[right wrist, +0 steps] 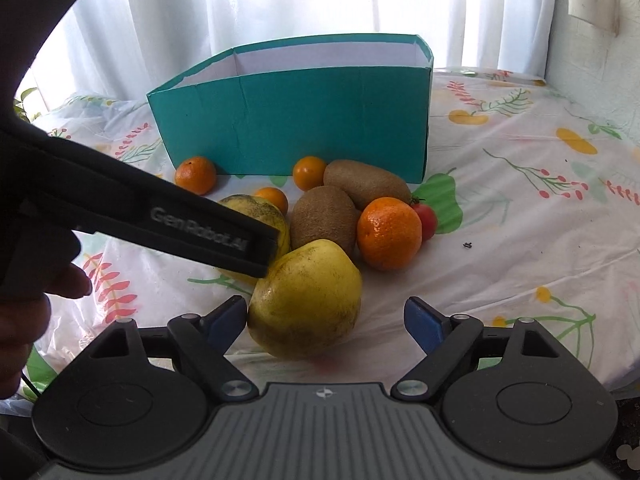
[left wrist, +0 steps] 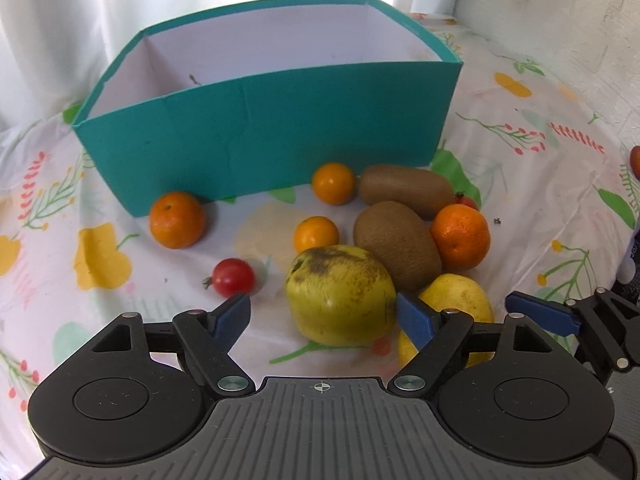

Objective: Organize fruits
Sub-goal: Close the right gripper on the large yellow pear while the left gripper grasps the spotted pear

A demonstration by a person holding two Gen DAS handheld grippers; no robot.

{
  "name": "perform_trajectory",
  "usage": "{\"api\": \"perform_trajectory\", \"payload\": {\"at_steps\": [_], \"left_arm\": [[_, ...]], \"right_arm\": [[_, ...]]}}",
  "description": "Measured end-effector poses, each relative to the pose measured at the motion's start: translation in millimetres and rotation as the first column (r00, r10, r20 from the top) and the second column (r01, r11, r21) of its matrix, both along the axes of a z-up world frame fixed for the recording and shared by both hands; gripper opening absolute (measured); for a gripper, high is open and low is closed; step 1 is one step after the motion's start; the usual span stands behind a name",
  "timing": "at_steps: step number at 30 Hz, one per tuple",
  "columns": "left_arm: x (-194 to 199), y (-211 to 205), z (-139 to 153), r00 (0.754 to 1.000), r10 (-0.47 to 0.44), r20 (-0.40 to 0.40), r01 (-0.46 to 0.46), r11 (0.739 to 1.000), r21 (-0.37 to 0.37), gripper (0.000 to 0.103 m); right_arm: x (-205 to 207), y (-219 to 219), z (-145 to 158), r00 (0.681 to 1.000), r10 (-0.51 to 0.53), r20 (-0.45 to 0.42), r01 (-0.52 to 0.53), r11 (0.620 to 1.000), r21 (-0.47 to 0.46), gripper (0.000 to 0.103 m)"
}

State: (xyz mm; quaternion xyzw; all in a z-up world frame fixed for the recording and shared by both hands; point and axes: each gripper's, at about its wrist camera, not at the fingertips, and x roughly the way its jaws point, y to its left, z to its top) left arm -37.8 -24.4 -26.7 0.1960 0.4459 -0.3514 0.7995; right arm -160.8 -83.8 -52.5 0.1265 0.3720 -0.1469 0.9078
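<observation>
Fruit lies loose on the desk (left wrist: 520,92) before the teal box (left wrist: 264,120), presumably awaiting sorting into it. Left gripper (left wrist: 324,316): jaws released, straddling the green quince (left wrist: 340,292), its right pad touching or nearly touching the skin, not clenched. Right gripper (right wrist: 324,318): jaws released around the yellow quince (right wrist: 306,300), which sits against the left pad, gap on the right.
</observation>
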Motion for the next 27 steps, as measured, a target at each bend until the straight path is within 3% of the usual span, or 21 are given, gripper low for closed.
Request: {"api": "perform_trajectory", "payload": {"at_steps": [7,13,27], "left_arm": [[2,-7,-4,1.0,-0.025,-0.004,0.025,1.0,-0.005,0.082],[8,-8,-11,0.997,-0.037,-0.062,0.037,0.999,-0.004,0.073],[19,-4,-14,0.995,-0.028,-0.091,0.028,1.0,-0.004,0.073]], "right_arm": [[8,6,-1,1.0,0.026,-0.002,-0.026,1.0,-0.005,0.068],[15,6,-5,0.999,0.017,-0.029,-0.017,1.0,-0.006,0.068],[22,-1,-7,0.999,-0.018,-0.042,0.018,1.0,0.008,0.066]]}}
